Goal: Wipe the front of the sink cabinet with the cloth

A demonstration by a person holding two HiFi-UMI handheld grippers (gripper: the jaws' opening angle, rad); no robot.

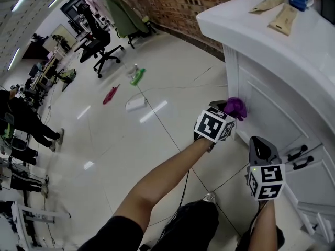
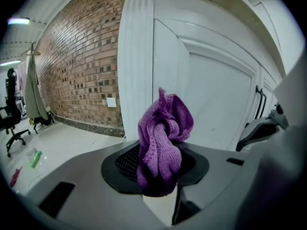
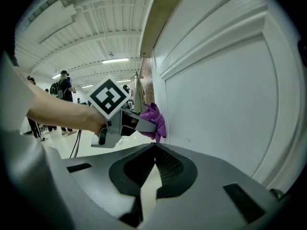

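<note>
1. Head view: the left gripper (image 1: pixel 227 110) reaches out ahead with the purple cloth (image 1: pixel 236 107) bunched at its tip. The cloth sits right at the far-left corner post of the white sink cabinet (image 1: pixel 272 101). The right gripper (image 1: pixel 259 143) is nearer and to the right, low beside the dark door handles (image 1: pixel 296 156). Only this view shows both grippers and the countertop (image 1: pixel 235 20) together.
2. Left gripper view: the jaws are clamped on the low end of the cloth (image 2: pixel 163 143), and the rest stands up in a twisted knot above the left gripper (image 2: pixel 160 171). The sink cabinet (image 2: pixel 216 95) door panel is right behind it, with a brick wall (image 2: pixel 81 66) to the left. Only this view shows the pinch itself.
3. Right gripper view: the right gripper (image 3: pixel 154 146) has its jaws pressed together, tips meeting, with nothing between them. It looks along the sink cabinet (image 3: pixel 225 104) front and shows the left gripper (image 3: pixel 136 123) side-on. The cloth (image 3: pixel 156 119) is against the panel's far edge and looks to be touching it, though contact isn't certain. This is the best view for the gap between cloth and panel.
4. Handling, as a judgement: the cloth is soft, light, limp and fuzzy, so it won't slip or break. Wadded up like this, it offers only a small wiping face. A grip on a fold, leaving a broad pad toward the panel, would likely wipe better.
</note>
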